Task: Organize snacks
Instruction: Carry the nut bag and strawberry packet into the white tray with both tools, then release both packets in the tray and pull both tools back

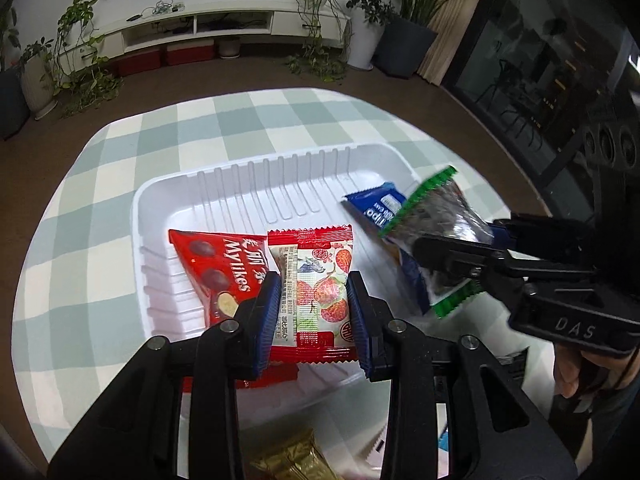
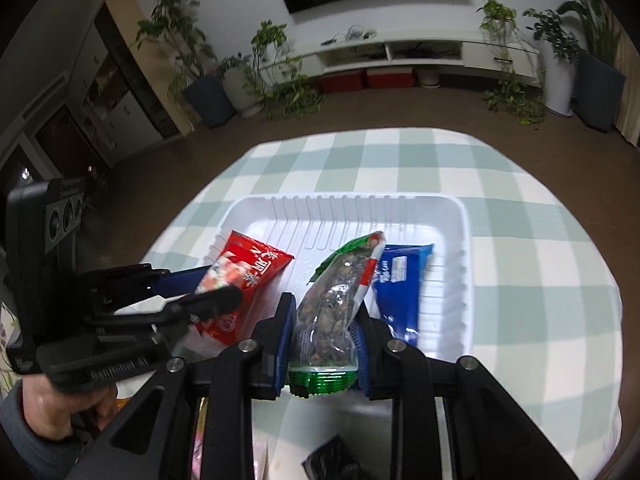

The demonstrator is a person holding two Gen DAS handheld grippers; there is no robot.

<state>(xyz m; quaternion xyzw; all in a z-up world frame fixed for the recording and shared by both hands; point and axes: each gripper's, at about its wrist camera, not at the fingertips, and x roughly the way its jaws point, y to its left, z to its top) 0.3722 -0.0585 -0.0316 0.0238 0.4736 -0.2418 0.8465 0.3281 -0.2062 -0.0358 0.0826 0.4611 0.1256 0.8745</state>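
A white ribbed tray (image 1: 160, 200) sits on a green-and-white checked tablecloth. In it lie a red Mylikes packet (image 1: 216, 268) at the left and a blue packet (image 1: 372, 208) at the right. My left gripper (image 1: 312, 280) is shut on a red-and-white strawberry-print packet (image 1: 320, 292), held over the tray's near side. My right gripper (image 2: 326, 304) is shut on a clear, green-edged packet of nuts (image 2: 328, 312), held above the blue packet (image 2: 400, 280). In the right wrist view, the left gripper (image 2: 208, 288) holds the strawberry packet (image 2: 224, 320) in front of the Mylikes packet (image 2: 268, 268).
A gold wrapper (image 1: 288, 460) and a dark packet (image 2: 332, 460) lie on the cloth near the tray's front side. The person's hands grip both handles. Beyond the table are brown floor, potted plants and a white TV bench.
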